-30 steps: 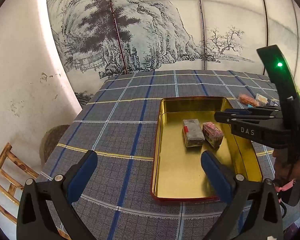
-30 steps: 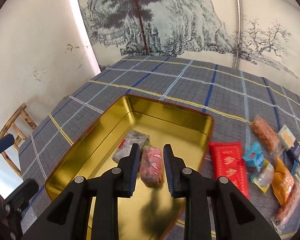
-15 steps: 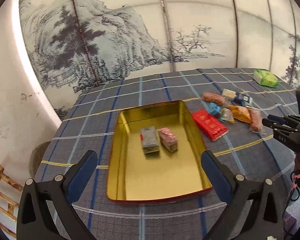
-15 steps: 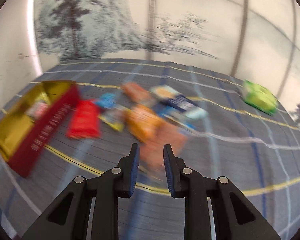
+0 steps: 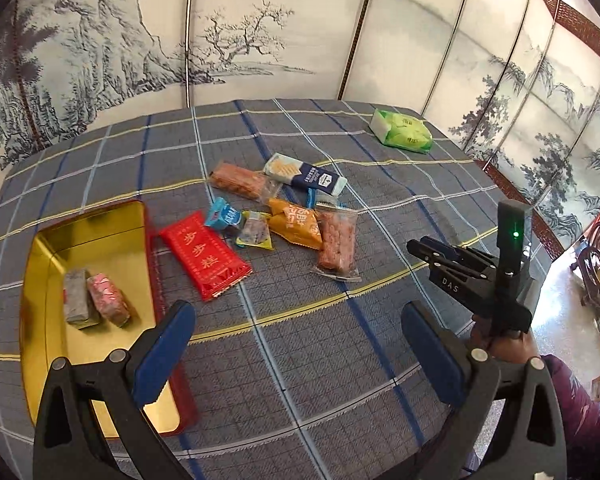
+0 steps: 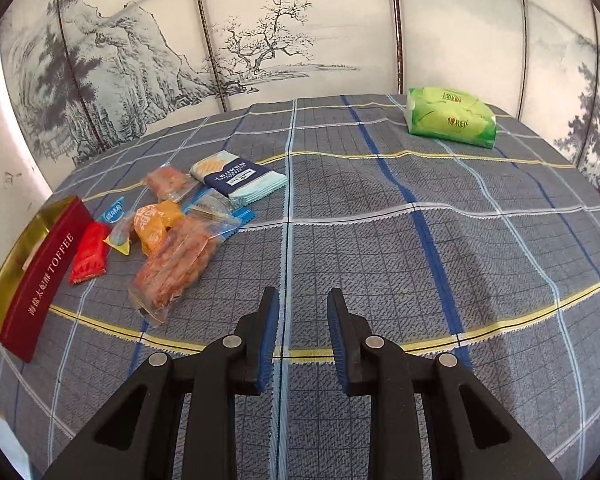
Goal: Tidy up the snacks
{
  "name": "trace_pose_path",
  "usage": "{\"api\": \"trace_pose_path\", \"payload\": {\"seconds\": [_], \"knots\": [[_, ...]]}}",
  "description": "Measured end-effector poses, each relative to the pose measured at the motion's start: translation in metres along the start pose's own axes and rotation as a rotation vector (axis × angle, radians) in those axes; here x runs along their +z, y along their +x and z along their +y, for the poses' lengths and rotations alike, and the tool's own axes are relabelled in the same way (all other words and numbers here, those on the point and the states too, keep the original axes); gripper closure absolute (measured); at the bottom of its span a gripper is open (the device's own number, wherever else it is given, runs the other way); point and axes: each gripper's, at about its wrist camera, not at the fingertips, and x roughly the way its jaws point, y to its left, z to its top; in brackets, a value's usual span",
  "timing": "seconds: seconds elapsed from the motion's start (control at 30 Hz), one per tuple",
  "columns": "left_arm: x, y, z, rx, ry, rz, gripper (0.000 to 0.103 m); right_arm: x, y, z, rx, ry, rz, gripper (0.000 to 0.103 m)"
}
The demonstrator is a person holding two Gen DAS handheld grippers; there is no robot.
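Showing only leftward, two snacks [image 5: 96, 294] fill the tin [image 5: 46, 240]; left fingers [image 5: 164, 354] spread, right together.

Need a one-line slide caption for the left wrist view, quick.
Open left gripper above the checked tablecloth; two snacks in gold tin, loose packets beside it.

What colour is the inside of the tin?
Shiny gold inside the tin, with dark red outer walls. The left wrist view shows it best.
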Motion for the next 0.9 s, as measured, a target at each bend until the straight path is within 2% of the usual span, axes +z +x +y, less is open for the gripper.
{"api": "trace_pose_path", "payload": {"seconds": [0.1, 0.17, 0.27, 0.33, 0.6, 0.8, 0.9], "knots": [[0.016, 0.032, -0.003, -0.005, -0.018, 0.072, 0.005, 0.000, 0.001, -0.001, 0.035, 0.011, 0.003, 0.077], [0.026, 0.057, 0.002, 0.008, -0.057, 0.138, 0.018, 0.000, 0.002, 0.000, 0.053, 0.023, 0.003, 0.077], [0.036, 0.089, 0.013, 0.025, -0.125, 0.220, 0.030, 0.000, 0.002, -0.005, 0.086, 0.055, 0.001, 0.077], [0.039, 0.107, 0.021, 0.060, -0.159, 0.264, 0.032, -0.001, 0.002, -0.010, 0.108, 0.080, 0.003, 0.077], [0.042, 0.143, 0.049, 0.176, -0.230, 0.307, 0.031, -0.002, 0.003, -0.018, 0.163, 0.118, 0.003, 0.077], [0.054, 0.153, 0.063, 0.256, -0.228, 0.289, 0.021, -0.002, 0.004, -0.020, 0.184, 0.131, 0.006, 0.077], [0.056, 0.156, 0.068, 0.268, -0.235, 0.284, 0.015, -0.002, 0.004, -0.021, 0.187, 0.135, 0.008, 0.077]]}}
